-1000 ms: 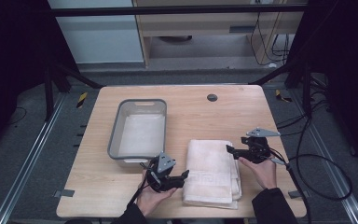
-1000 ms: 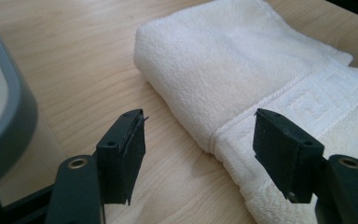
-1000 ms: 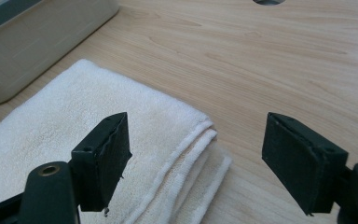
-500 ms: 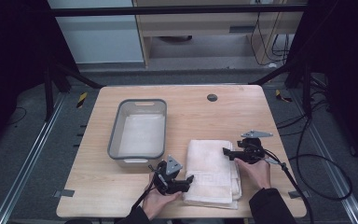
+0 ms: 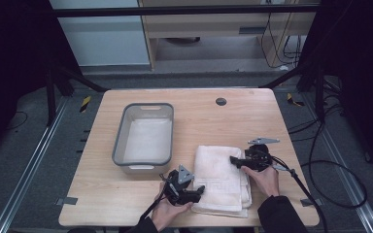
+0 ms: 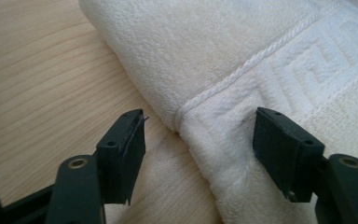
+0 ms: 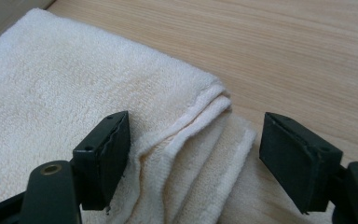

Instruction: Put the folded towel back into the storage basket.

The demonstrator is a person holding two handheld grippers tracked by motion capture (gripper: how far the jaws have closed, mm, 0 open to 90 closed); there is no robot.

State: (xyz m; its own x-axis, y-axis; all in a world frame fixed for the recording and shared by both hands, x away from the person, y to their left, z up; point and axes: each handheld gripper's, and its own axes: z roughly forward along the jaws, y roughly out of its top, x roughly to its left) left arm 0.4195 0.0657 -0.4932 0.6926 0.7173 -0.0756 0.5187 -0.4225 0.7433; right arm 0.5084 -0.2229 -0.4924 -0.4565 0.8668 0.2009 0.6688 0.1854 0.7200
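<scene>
towel (image 5: 222, 177), white, folded into a thick rectangle, lies flat on the worktop (image 5: 252, 121) toward its near edge, right of centre, long side running near to far. woven key-pattern band and a cord ridge cross it near the near end, clear in the left gripper view (image 6: 279, 56). stacked folded layers show at its right side in the right gripper view (image 7: 186, 135).

left gripper (image 5: 200, 190) sits at the towel's near-left corner, held by the left hand (image 5: 167, 211); jaws apart, one over bare wood, the other over the towel's border, so the towel edge lies between them, not pinched. right gripper (image 5: 233, 160) is at the towel's right edge, farther back, held by the right hand (image 5: 264, 178); jaws apart, straddling the layered edge, nothing clamped.

grey bin (image 5: 121, 145), holding a pale liner or cloth, stands just left of the towel, toward the worktop's left half. small dark round hole (image 5: 220, 101) near the far edge.
</scene>
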